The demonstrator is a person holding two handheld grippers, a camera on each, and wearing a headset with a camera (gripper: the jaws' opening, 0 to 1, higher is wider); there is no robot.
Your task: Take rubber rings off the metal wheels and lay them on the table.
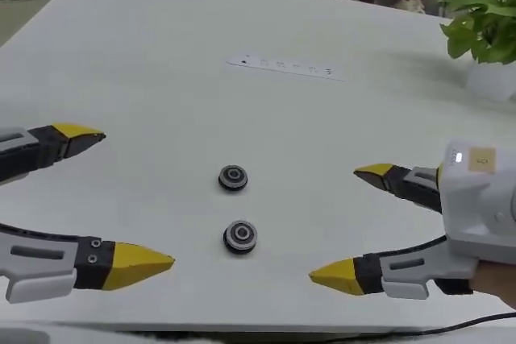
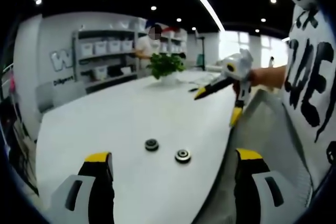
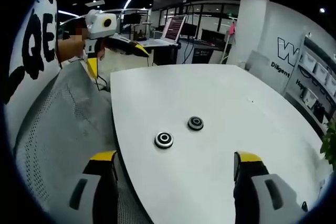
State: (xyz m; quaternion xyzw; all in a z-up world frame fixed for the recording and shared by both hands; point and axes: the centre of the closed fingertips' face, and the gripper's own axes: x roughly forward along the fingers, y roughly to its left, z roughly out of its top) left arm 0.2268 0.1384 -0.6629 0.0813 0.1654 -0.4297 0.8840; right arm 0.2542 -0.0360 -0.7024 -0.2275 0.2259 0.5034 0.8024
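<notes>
Two small metal wheels with black rubber rings lie flat on the white table (image 1: 161,54). The far wheel (image 1: 233,178) (image 2: 151,145) (image 3: 195,123) sits a little beyond the near wheel (image 1: 240,236) (image 2: 182,156) (image 3: 164,140). My left gripper (image 1: 133,199) (image 2: 173,158) (image 3: 115,56) hangs open at the left, jaws spread wide, holding nothing. At the right my right gripper (image 1: 343,223) (image 3: 176,158) (image 2: 215,106) is open too and faces the left one, nothing between its yellow-tipped jaws. Both wheels lie between the two grippers, untouched.
A potted green plant (image 1: 484,22) (image 2: 165,65) stands at the table's far right corner. A flat panel with markings (image 1: 282,66) is set into the table beyond the wheels. The table's near edge (image 1: 242,332) runs just below the grippers. Shelves and a person stand in the background.
</notes>
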